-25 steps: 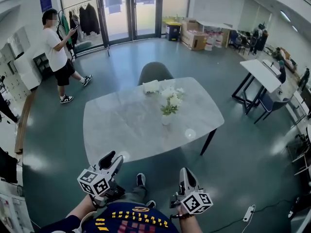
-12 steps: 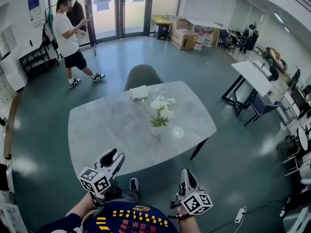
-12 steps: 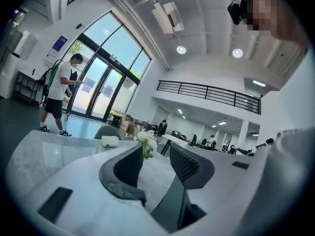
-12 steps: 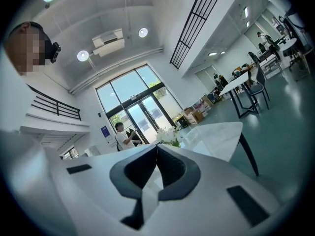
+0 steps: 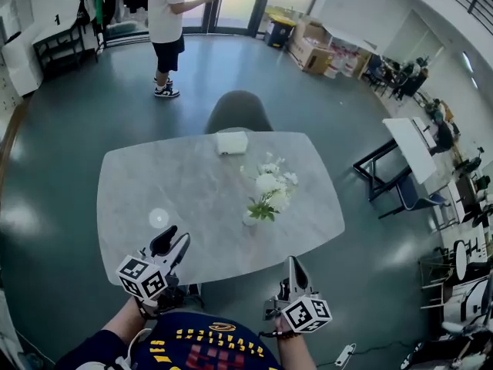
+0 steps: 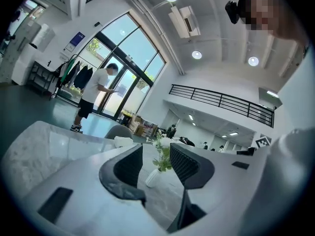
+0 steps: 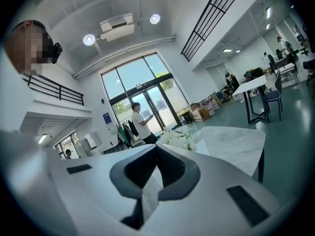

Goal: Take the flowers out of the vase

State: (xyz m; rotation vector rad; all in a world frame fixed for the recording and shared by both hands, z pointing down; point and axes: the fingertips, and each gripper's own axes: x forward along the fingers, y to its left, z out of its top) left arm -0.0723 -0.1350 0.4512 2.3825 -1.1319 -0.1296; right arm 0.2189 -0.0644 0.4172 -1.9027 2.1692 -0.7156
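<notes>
White flowers (image 5: 271,187) with green leaves stand in a small white vase (image 5: 250,218) on the grey marble table (image 5: 154,183), right of its middle. My left gripper (image 5: 174,241) hovers over the table's near edge, open and empty. In the left gripper view the vase (image 6: 152,177) and flowers (image 6: 161,151) show far off through the gap of the left gripper (image 6: 156,157). My right gripper (image 5: 294,265) is shut on nothing, just short of the near edge and below the vase. The right gripper (image 7: 156,147) looks toward the flowers (image 7: 179,139) across the table.
A white tissue box (image 5: 231,142) lies at the table's far side, with a grey chair (image 5: 239,112) behind it. A person (image 5: 169,21) stands beyond, near the glass doors. Black-framed tables and chairs (image 5: 400,176) stand to the right.
Both grippers have come up to the table's near edge, the left one now over it. The vase appears nearer. The person in the background has walked to the right.
</notes>
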